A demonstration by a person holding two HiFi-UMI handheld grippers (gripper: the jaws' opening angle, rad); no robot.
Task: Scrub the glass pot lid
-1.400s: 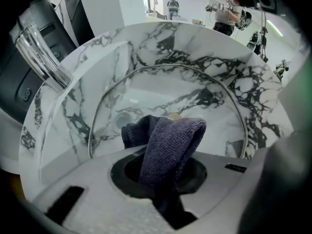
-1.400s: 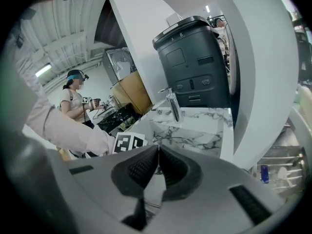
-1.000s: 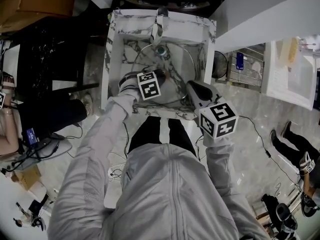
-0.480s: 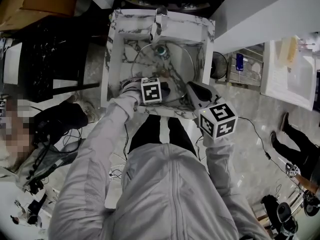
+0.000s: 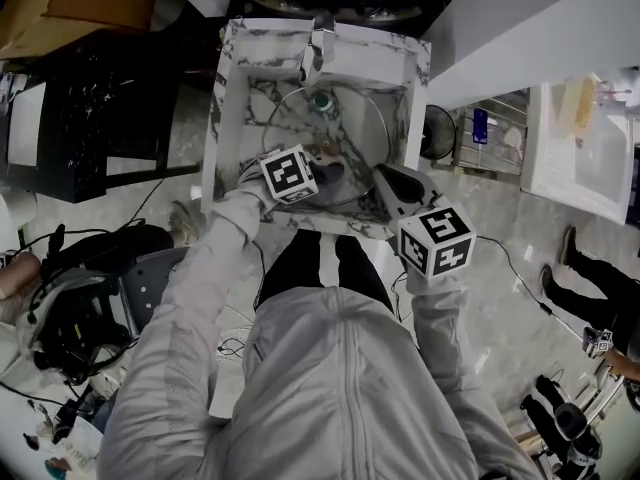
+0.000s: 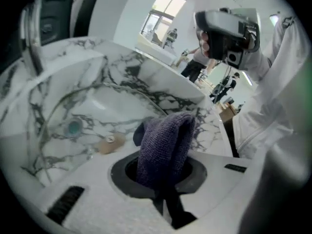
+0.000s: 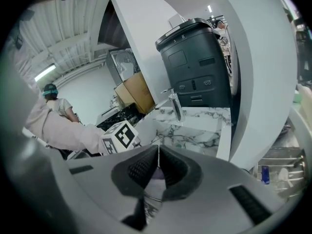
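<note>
The glass pot lid (image 5: 358,128) lies tilted in the marble sink (image 5: 222,108), its metal rim a wide circle; in the left gripper view the glass pot lid (image 6: 100,99) shows as a clear dome with a tan knob (image 6: 108,141). My left gripper (image 5: 318,168) is shut on a purple cloth (image 5: 331,173) over the lid's near part. The purple cloth (image 6: 165,140) hangs out of the left gripper (image 6: 161,172). My right gripper (image 5: 382,173) pinches the lid's near right rim. Seen from its own camera, the right gripper (image 7: 157,167) has its jaws pressed together.
A faucet (image 5: 318,36) stands at the sink's far edge and a teal drain (image 5: 321,100) sits under the lid. A wire rack (image 5: 500,133) and a white counter (image 5: 585,153) are to the right. A black appliance (image 7: 195,62) rises beyond the sink.
My left gripper has slid a little left and turned, dragging the cloth across the lid. The right gripper has stayed put on the rim.
</note>
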